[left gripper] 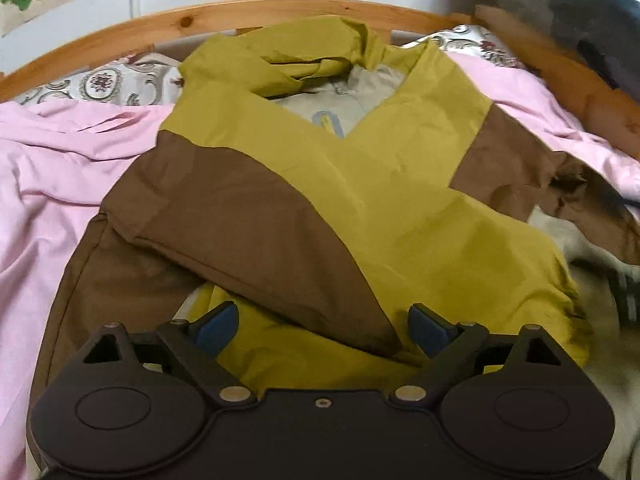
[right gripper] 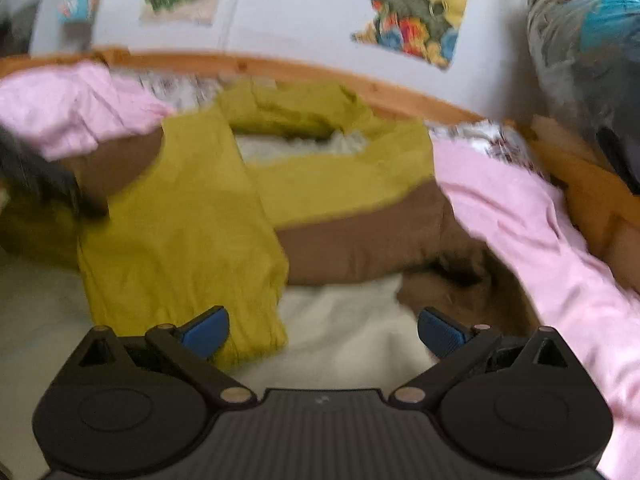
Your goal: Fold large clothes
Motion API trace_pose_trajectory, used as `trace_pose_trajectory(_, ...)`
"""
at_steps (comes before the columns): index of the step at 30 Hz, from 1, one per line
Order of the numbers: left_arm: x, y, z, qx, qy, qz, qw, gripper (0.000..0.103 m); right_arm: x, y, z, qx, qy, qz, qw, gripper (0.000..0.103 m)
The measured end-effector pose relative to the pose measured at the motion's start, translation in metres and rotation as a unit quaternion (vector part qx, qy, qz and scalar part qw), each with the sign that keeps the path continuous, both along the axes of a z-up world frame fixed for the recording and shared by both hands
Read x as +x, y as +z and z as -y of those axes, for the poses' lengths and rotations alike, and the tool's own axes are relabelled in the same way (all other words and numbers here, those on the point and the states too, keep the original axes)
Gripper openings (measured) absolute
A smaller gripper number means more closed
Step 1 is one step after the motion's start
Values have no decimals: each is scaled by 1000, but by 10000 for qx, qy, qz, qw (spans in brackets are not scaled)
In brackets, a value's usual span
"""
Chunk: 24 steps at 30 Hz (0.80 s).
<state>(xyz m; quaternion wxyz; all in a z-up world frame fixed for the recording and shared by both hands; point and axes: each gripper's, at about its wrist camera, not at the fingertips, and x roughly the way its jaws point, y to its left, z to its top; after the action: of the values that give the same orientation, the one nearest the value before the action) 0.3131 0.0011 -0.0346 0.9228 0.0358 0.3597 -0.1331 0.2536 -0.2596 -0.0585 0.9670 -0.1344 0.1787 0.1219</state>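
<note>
Left gripper [left gripper: 322, 330] is wide open w/ nothing held; the blue pads straddle jacket [left gripper: 360, 200] cloth but don't press it. The jacket, olive w/ brown panels, lies on the bed, collar toward the wooden frame [left gripper: 240, 12], long axis running away from the gripper toward the wall. One sleeve [left gripper: 256, 216] is already laid slantwise across the front, its brown part ending just ahead of the left gripper, between the pads. Pink sheet [left gripper: 48, 184] spreads out to both sides.

Right gripper [right gripper: 324, 330] is also fully open & empty, over bare cream bedding [right gripper: 344, 320]. The olive sleeve end [right gripper: 180, 248] sits just by its left pad; the jacket's brown side panel [right gripper: 360, 236] lies ahead & slightly right.

Key relation, as I read it: the hem end is nearest both grippers, so the next fold likely goes along the long axis, hem up toward collar. Left is closer to cloth, practically over it; right must go forward to reach the brown edge.

View diffs: left view is sharp, shows the pale lining [left gripper: 344, 96] at the open neck & the crossed sleeve. Right view is blurred but shows the sleeve cuff end, bare bedding beside the jacket & a dark blurred shape at far left, prob. the other gripper, can't tell for sure.
</note>
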Motion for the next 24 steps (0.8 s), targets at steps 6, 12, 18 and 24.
trace_pose_trajectory(6,11,18,-20,-306,-251,-82,9992,99,119,87,-12,37,1167,0,9932,103)
trace_pose_trajectory(12,40,12,-34,-798,411,-263,9956,100,271,125,-68,-281,1424,42,9894,103)
trace_pose_trajectory(18,62,6,-42,-961,592,-317,9931,100,369,137,-98,-494,1061,-60,9931,103)
trace_pose_trajectory(24,74,7,-53,-1165,753,-315,9898,100,419,131,-104,-660,790,-396,9939,97)
